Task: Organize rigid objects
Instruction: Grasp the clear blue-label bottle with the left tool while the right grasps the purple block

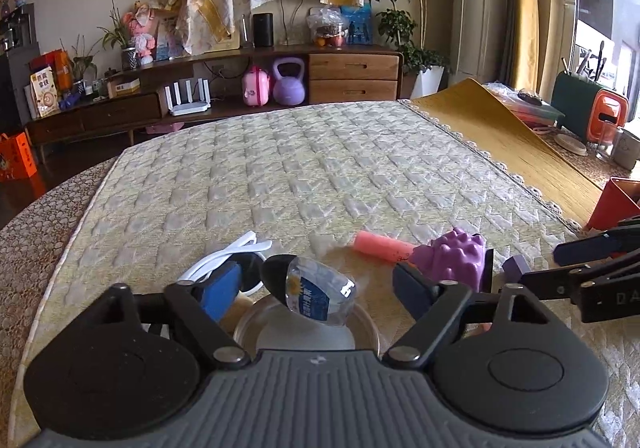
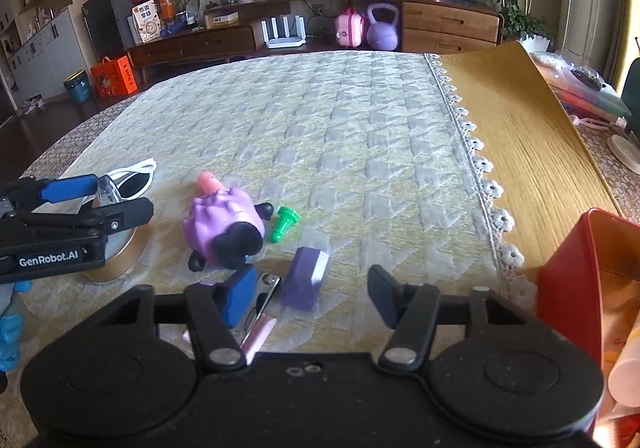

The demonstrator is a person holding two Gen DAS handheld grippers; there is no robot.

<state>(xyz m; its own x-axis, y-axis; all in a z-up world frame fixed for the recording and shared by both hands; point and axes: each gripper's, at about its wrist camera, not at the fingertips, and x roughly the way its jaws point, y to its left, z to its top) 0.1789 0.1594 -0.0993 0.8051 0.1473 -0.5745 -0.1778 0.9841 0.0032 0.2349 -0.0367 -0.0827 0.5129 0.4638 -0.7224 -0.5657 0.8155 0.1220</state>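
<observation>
A: so where are the two at right now?

B: left gripper sits low and level, jaws spread wide with a gap between the pads. Same for the right gripper, jaws apart, nothing pinched.

A: close together?

B: side by side. Each shows up in the other's wrist view, pointing the same way forward.

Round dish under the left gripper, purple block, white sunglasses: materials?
Round dish: likely metal, a shiny reflective rim, gold-toned side in the right wrist view. Purple block: possibly foam or matte plastic, no glare, a pale face on one side. White sunglasses: glossy plastic frame with dark lenses.
</observation>
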